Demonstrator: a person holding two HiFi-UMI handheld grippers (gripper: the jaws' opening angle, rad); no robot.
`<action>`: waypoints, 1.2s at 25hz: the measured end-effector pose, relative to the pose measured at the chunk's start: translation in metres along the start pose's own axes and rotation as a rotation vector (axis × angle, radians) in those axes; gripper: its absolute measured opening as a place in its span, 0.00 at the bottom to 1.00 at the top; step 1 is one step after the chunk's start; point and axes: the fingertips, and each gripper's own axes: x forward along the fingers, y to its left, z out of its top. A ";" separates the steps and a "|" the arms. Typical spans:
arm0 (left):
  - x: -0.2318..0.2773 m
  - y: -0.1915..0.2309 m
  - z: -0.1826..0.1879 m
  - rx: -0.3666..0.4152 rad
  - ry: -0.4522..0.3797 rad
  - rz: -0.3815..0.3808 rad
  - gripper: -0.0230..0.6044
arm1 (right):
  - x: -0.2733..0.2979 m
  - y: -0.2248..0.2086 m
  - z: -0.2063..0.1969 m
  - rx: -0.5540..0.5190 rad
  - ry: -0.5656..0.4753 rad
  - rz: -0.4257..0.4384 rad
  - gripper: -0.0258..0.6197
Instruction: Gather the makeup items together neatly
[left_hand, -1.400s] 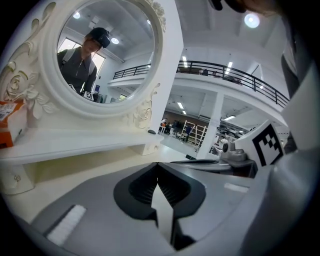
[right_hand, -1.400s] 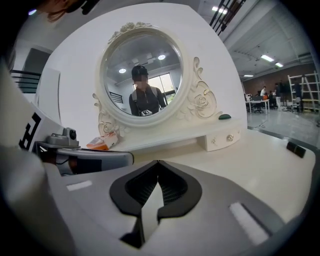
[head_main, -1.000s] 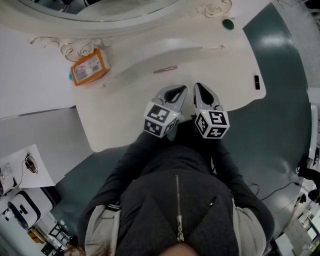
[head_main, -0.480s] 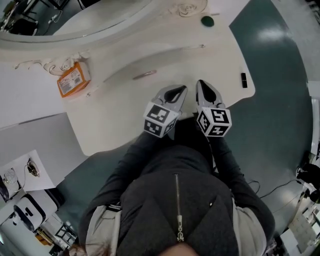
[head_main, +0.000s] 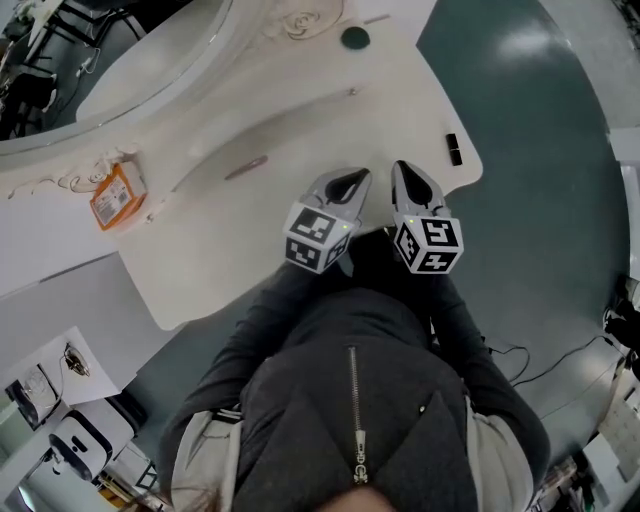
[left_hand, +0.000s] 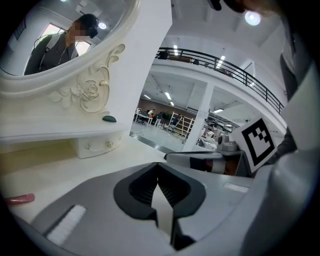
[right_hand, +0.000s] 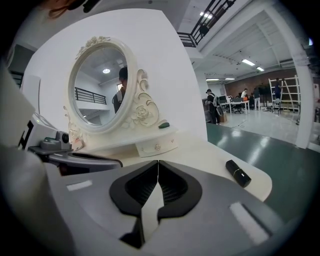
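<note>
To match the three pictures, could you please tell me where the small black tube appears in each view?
Head view: black tube at the table's right edge.
Left gripper view: not in it.
Right gripper view: black tube right of centre, near the table's edge.
Shared landmark: the dark green piece, visible in all three.

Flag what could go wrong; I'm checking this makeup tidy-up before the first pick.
The black lipstick lies near the table edge; a nudge could push it off. The orange packet and dark green item sit far apart; one may be missed. The left gripper and right gripper have shut jaws, which could only shove the thin pink stick.
</note>
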 end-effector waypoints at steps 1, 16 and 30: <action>0.007 -0.003 0.001 0.000 0.001 -0.006 0.05 | -0.001 -0.008 0.001 0.000 -0.001 -0.007 0.05; 0.099 -0.041 0.010 0.021 0.017 -0.093 0.05 | -0.013 -0.114 0.012 0.001 0.009 -0.144 0.06; 0.153 -0.061 -0.001 -0.042 0.061 -0.106 0.05 | -0.010 -0.165 -0.011 -0.013 0.172 -0.150 0.27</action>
